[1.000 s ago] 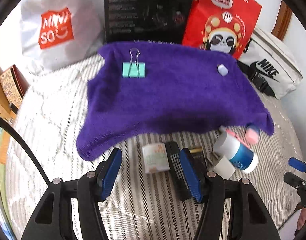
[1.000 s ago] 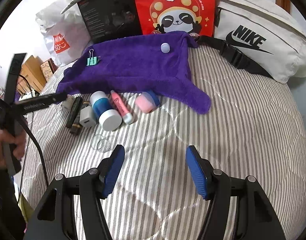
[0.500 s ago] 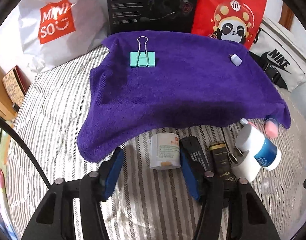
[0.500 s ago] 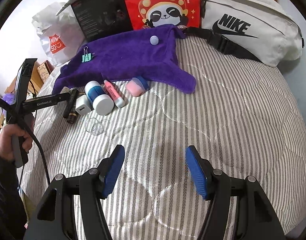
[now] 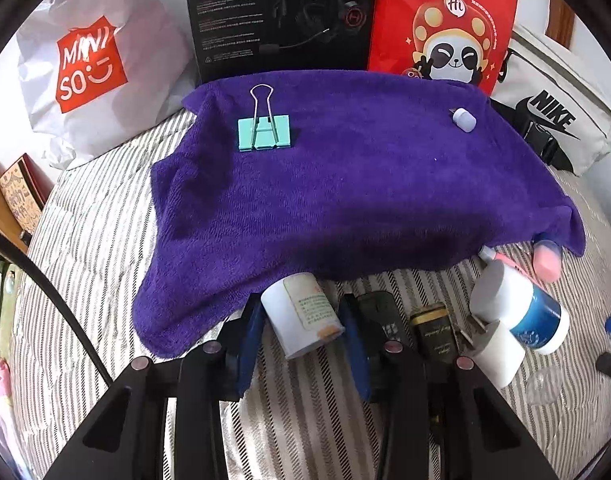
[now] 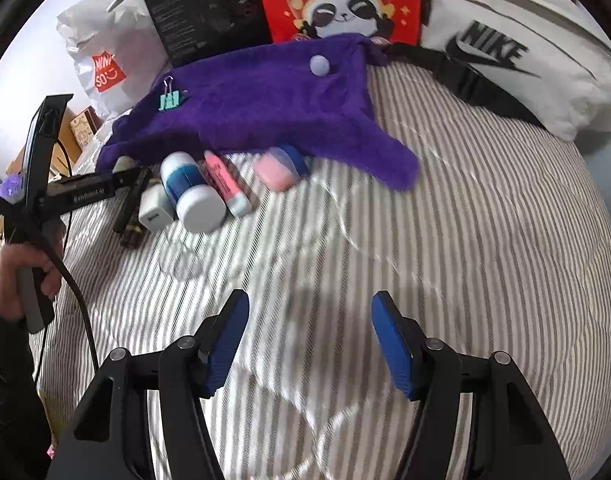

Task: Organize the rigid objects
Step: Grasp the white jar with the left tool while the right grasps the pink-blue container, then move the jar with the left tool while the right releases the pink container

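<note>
One white bottle [image 5: 301, 320] pinched between left fingers [image 5: 249, 336]; right fingers [image 6: 389, 344] spread, empty.

One binder clip [image 5: 264, 132], two bottles [image 5: 301, 316] [image 5: 521, 312].

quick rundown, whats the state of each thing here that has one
left tool: jaws have just been closing, blue pads at both sides of the white bottle
white bottle: lying on its side between the pads
right tool: open, empty
binder clip: flat on the purple towel, wire handle folded out
blue-and-white jar: on its side, cap on
pink tube: lying flat
</note>
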A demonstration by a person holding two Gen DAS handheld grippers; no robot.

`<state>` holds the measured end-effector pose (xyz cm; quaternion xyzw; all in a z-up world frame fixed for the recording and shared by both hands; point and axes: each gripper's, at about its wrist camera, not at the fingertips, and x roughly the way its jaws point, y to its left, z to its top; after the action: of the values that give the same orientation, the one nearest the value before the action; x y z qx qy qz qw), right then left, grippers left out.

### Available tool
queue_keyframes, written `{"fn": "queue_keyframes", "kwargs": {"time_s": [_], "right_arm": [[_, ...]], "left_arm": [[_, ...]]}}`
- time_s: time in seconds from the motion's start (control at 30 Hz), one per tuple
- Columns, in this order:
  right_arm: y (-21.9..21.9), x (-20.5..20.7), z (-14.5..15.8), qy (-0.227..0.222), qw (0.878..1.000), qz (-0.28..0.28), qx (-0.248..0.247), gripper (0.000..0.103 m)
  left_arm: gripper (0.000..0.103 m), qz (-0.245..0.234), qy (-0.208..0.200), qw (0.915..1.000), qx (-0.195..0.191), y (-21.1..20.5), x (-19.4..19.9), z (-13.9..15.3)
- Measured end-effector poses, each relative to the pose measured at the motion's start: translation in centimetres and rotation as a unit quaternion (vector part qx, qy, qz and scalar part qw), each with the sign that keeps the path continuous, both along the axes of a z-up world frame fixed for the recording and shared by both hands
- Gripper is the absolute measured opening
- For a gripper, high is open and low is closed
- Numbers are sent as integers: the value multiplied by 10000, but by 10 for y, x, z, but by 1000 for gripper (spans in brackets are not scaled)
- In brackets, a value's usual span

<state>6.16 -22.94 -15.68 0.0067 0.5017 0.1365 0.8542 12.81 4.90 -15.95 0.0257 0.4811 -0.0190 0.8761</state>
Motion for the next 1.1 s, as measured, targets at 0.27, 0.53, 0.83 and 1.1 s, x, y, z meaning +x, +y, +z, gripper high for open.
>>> {"fn": "queue_keyframes", "kwargs": {"time_s": [0.27, 0.53, 0.83, 1.1], "right_arm": [[20, 47, 1, -443, 9988, 190, -117, 63], [37, 75, -13, -685, 9946, 612, -484, 63], [54, 82, -22, -976, 9881, 999, -644, 38], [49, 71, -19, -734, 9907, 1054, -452, 37]], "left_arm": [[37, 140, 92, 9998, -131, 25, -25, 1], [37, 175, 67, 9997, -149, 27, -26, 0], [37, 136, 28, 9998, -129, 26, -26, 0], [37, 149, 27, 9998, -134, 26, -27, 0]]}}
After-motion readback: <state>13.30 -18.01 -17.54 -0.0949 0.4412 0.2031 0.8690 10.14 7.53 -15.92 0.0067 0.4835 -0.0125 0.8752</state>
